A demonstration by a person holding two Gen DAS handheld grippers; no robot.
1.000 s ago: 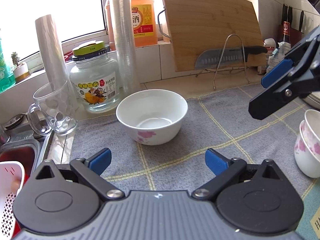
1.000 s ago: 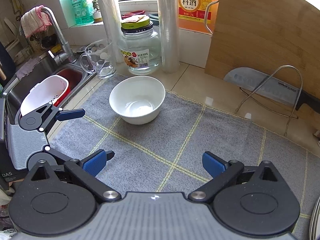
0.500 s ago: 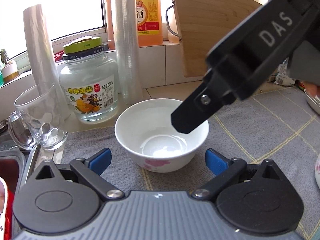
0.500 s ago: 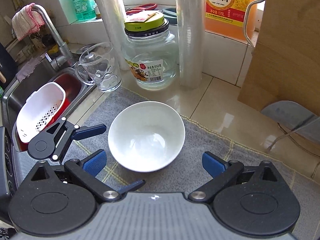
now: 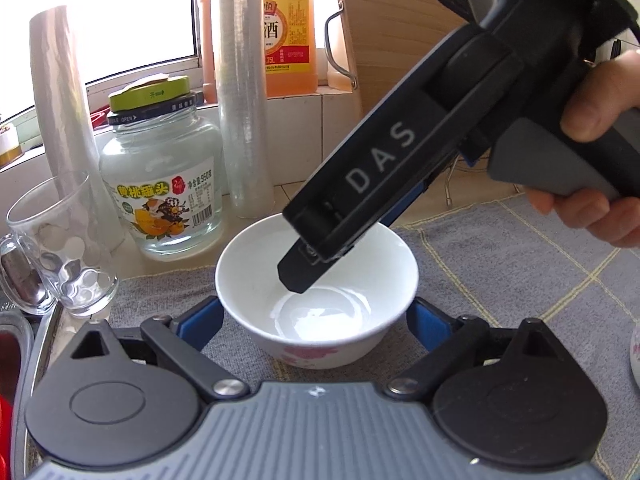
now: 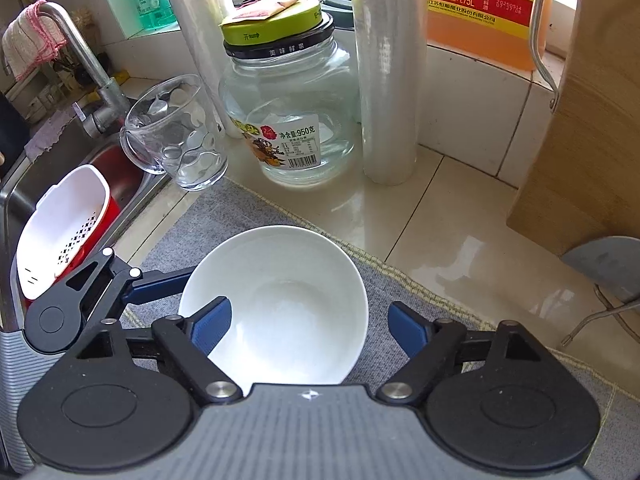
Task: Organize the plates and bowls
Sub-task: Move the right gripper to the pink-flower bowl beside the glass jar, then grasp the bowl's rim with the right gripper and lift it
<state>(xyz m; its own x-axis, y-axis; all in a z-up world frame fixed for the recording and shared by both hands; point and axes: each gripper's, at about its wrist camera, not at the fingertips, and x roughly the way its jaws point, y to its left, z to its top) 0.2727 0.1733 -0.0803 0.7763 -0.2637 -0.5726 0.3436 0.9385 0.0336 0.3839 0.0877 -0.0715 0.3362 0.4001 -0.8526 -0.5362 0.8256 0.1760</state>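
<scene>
A white bowl (image 5: pixel 316 292) with a pink flower print stands upright on the grey checked mat (image 5: pixel 500 272). My left gripper (image 5: pixel 316 312) has the bowl between its blue pads, low on either side. Its jaws are closing, and I see no firm press. My right gripper (image 6: pixel 310 320) comes in from above right, held by a hand (image 5: pixel 600 140), and its jaws are closing too. Its left finger (image 6: pixel 212 324) is inside the bowl (image 6: pixel 280 308). Its right finger (image 6: pixel 408 332) is outside the right wall, with a gap to the rim.
Behind the bowl stand a glass jar (image 5: pixel 160 184), a glass mug (image 5: pixel 60 248), two rolls of plastic wrap (image 5: pixel 244 100), an orange bottle (image 5: pixel 288 32) and a wooden board (image 5: pixel 400 40). A sink with a white basket (image 6: pixel 60 232) lies left. Another bowl (image 5: pixel 636 352) shows at the right edge.
Both grippers have closed in on the bowl. The right one swung in from the right, dipped one finger into the bowl and narrowed its jaws. The left one now has the bowl between its pads.
</scene>
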